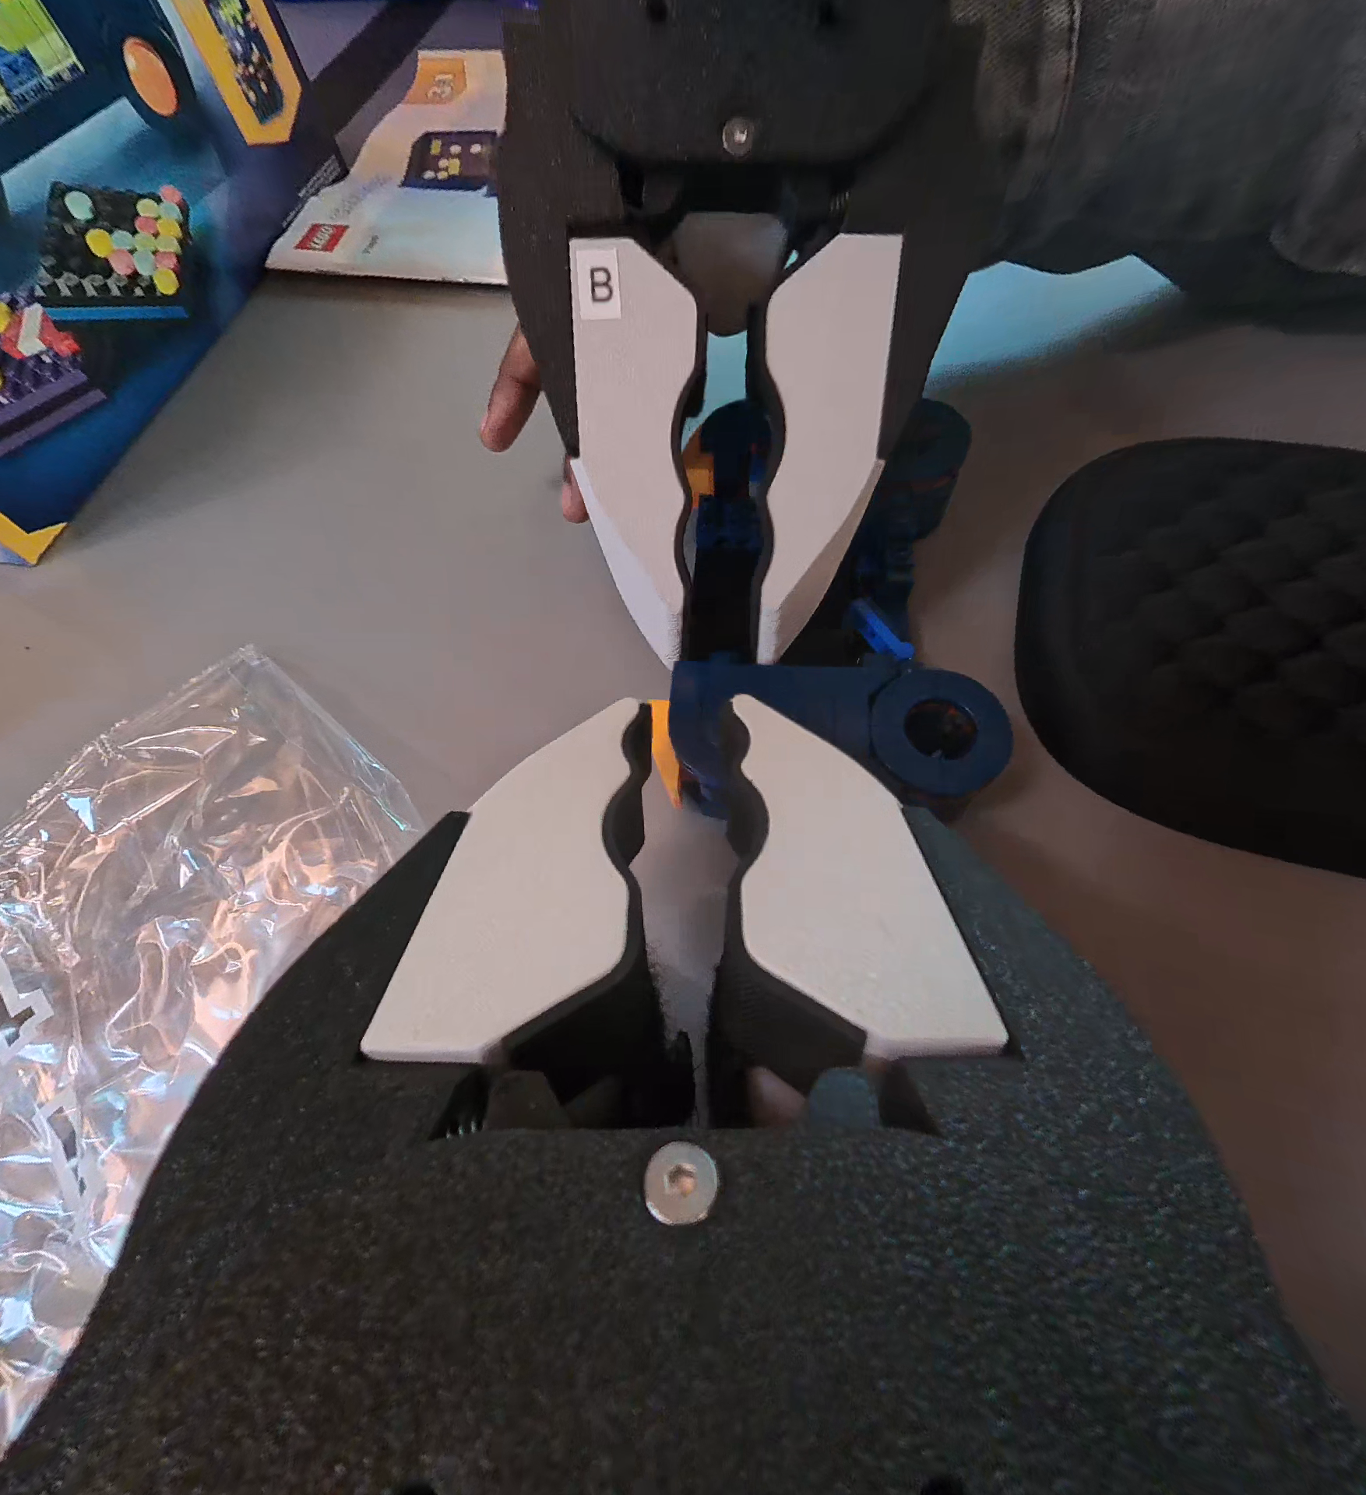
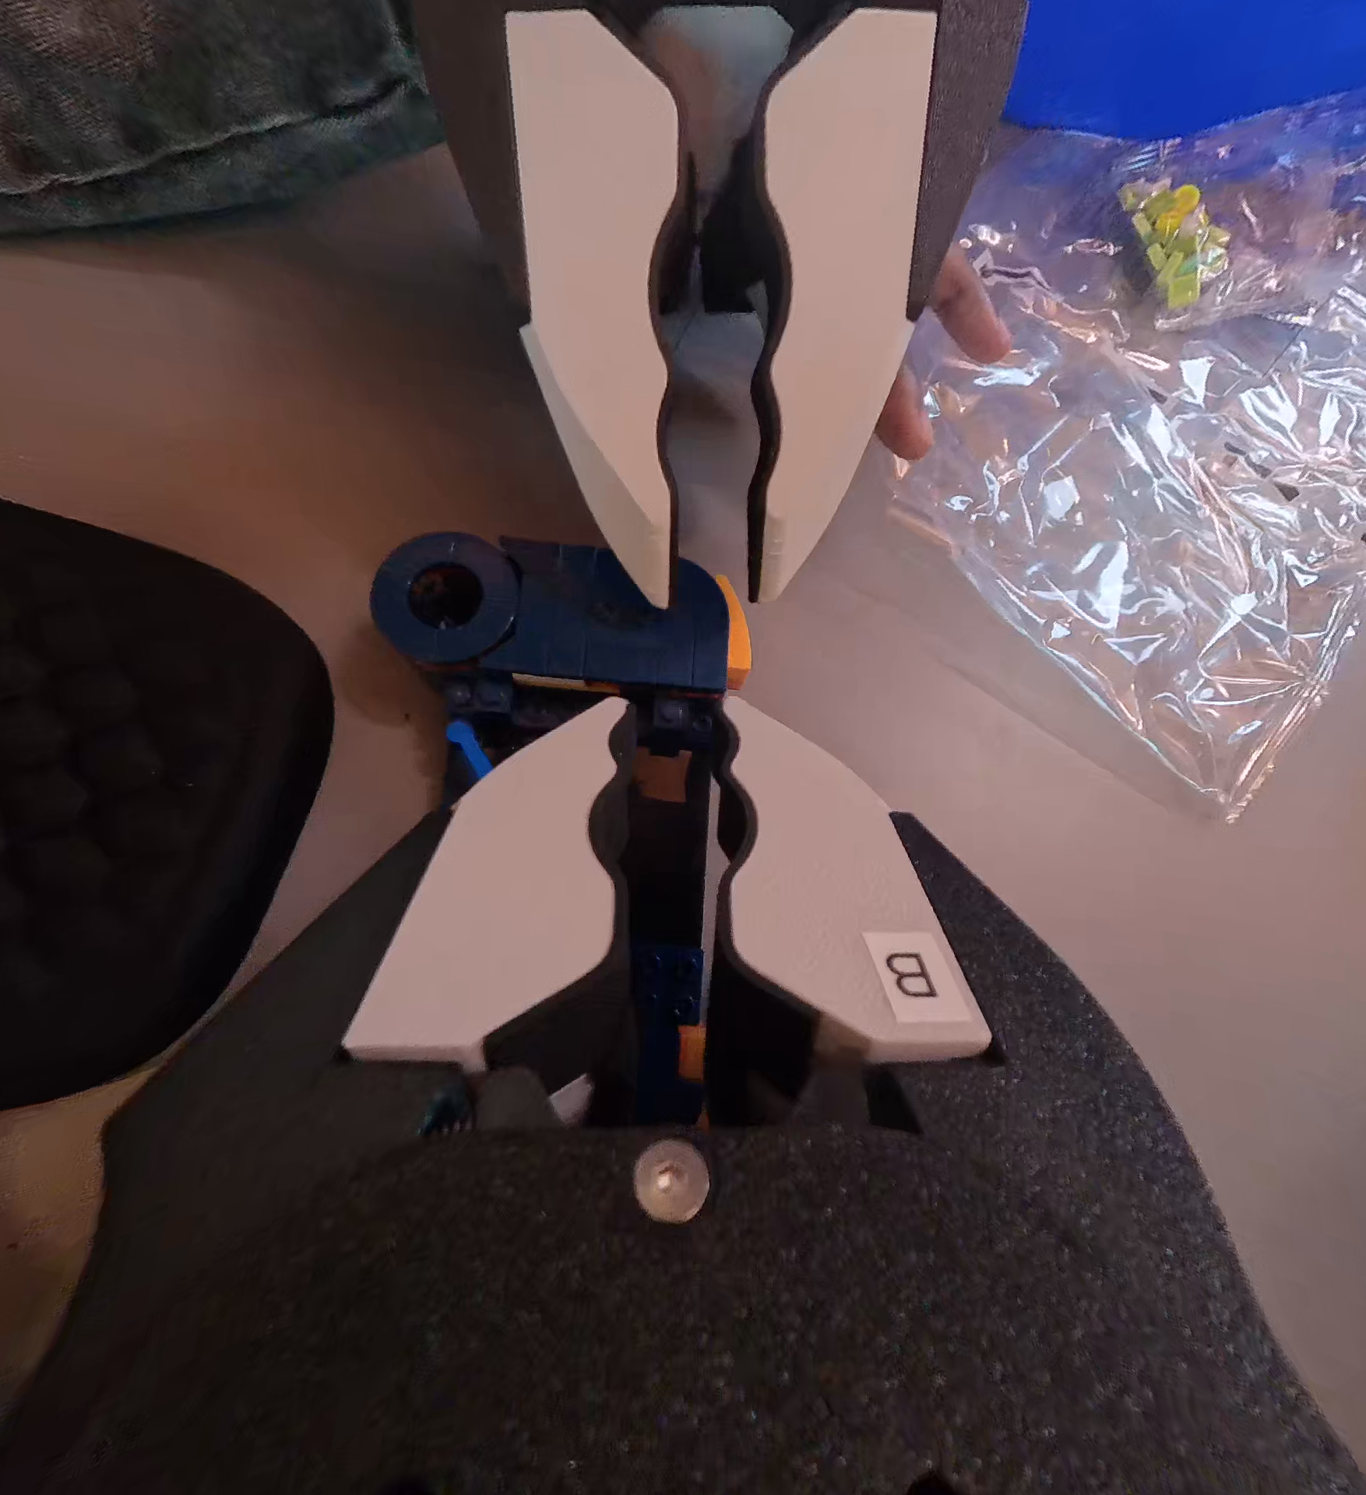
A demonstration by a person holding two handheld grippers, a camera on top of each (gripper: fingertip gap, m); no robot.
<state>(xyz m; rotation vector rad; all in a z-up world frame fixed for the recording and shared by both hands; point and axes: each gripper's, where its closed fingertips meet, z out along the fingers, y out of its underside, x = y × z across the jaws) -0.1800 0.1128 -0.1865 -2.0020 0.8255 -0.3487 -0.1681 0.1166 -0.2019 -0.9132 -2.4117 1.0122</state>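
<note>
Centrally, left gripper (image 1: 684,716) and right gripper (image 2: 668,716) meet tip to tip, both clamped on a dark blue and orange brick model (image 2: 583,627) on the grey table (image 1: 324,501), black cushion (image 1: 1246,647) just beside, crinkled plastic bag (image 2: 1165,485) nearby.

The left gripper (image 1: 688,712) closes its white fingers on a dark blue and orange brick model (image 1: 793,712); the right gripper (image 1: 724,639) opposite grips its far end, beside crinkled clear plastic bag (image 1: 138,890).
</note>
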